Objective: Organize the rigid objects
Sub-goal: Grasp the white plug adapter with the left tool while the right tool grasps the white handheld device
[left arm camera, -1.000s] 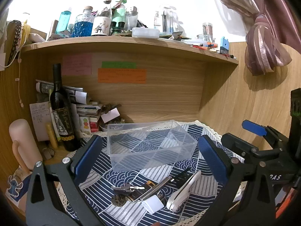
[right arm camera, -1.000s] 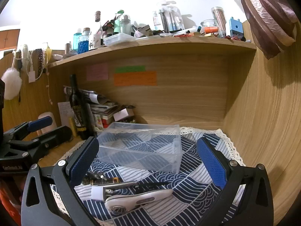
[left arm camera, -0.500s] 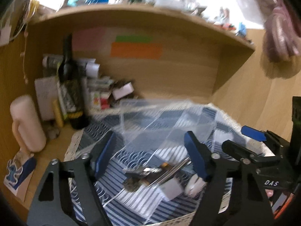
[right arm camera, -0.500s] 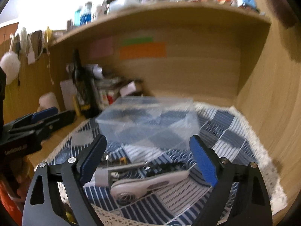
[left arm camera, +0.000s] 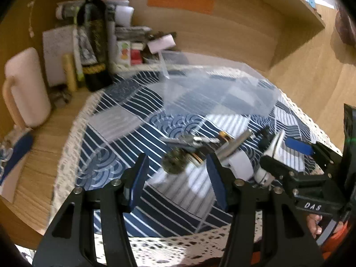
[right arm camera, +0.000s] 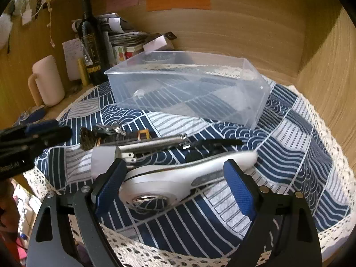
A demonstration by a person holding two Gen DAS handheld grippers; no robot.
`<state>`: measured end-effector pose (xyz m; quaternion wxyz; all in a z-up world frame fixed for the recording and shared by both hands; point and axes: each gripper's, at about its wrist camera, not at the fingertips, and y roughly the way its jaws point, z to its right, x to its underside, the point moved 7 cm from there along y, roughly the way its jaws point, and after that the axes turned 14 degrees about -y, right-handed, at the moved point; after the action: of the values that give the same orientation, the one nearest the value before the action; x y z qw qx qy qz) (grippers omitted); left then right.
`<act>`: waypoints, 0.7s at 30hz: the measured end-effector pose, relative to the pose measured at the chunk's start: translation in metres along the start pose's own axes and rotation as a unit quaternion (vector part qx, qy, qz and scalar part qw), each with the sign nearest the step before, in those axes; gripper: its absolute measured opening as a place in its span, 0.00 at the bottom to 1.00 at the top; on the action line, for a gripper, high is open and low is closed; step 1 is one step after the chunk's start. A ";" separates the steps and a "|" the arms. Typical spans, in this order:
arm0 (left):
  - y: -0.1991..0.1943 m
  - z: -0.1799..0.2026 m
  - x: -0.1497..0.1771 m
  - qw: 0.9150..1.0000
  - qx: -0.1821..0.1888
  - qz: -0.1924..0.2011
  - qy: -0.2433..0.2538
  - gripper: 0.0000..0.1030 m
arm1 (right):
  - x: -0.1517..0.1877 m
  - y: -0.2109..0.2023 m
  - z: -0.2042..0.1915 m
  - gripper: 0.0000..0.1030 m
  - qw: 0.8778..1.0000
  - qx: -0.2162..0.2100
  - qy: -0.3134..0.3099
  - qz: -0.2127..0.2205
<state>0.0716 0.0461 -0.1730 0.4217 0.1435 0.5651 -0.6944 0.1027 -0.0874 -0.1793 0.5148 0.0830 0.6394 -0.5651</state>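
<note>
The right gripper (right arm camera: 175, 185) hangs low over the blue-and-white patterned cloth (right arm camera: 296, 155), its blue-padded jaws spread wide on either side of a white handheld device (right arm camera: 187, 173) with a round metal head, not pressing on it. Just behind that device lie a white plug adapter (right arm camera: 104, 158), a silver rod (right arm camera: 153, 143), a black comb-like piece (right arm camera: 213, 143), a round wire brush (right arm camera: 87, 139) and a bunch of keys (right arm camera: 112, 129), all huddled together on the cloth. The clear plastic box (right arm camera: 189, 84) stands behind them, near the wooden back wall. The left gripper (left arm camera: 176, 178) (its view is blurred) hovers with jaws parted and nothing between them, just in front of the brush. A dark wine bottle (right arm camera: 90, 42) and a pale pink mug (right arm camera: 47, 80) stand at the left, off the cloth.
</note>
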 end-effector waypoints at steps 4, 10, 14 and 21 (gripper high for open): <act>0.002 0.018 0.008 1.000 0.021 -0.013 0.010 0.52 | 0.004 -0.002 0.011 0.84 1.000 0.014 0.005 -0.003; 0.002 0.052 0.017 0.998 0.046 -0.012 0.043 0.52 | 0.018 -0.002 0.033 0.82 0.999 0.031 0.017 -0.019; 0.011 0.069 0.025 0.996 0.049 -0.021 0.066 0.52 | 0.033 0.002 0.046 0.66 0.998 0.030 0.036 -0.039; 0.035 0.074 0.033 0.996 0.033 -0.042 0.074 0.52 | 0.029 0.009 0.052 0.61 0.997 0.031 0.060 -0.030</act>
<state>0.0981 -0.0354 -0.1950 0.3443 0.1843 0.5773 -0.7171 0.1247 -0.1398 -0.1979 0.4557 0.1138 0.6531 -0.5940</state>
